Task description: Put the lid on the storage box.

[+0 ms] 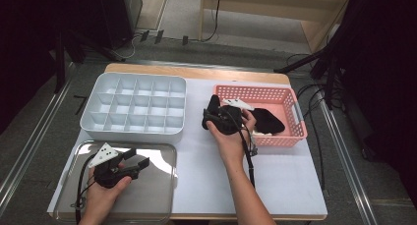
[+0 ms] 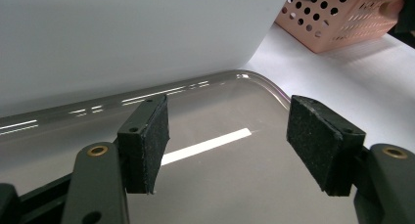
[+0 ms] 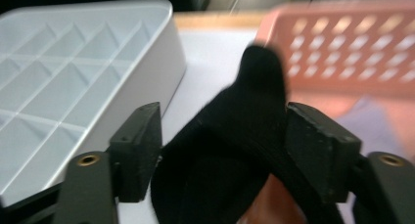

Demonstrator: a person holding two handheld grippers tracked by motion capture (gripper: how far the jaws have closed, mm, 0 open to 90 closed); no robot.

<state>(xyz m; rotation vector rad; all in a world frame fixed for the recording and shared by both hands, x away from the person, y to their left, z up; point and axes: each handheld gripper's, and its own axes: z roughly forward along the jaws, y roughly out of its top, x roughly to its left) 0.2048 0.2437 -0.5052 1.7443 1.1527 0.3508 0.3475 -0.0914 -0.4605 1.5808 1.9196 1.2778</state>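
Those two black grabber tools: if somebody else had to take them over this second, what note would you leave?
Left gripper: open, empty, over the metal tray.
Right gripper: jaws apart with a black cloth item between them, beside the pink basket; whether the pads press it is unclear.
More dark fabric lies in the basket.
Done: one piece is out of the basket.
Left: likely sorting pieces into the white divided organizer, whose compartments look unfilled.

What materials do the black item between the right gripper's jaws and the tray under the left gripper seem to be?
Black item: likely soft knitted fabric; matte and limp, it folds. Tray: probably polished metal; it mirrors bright light streaks.
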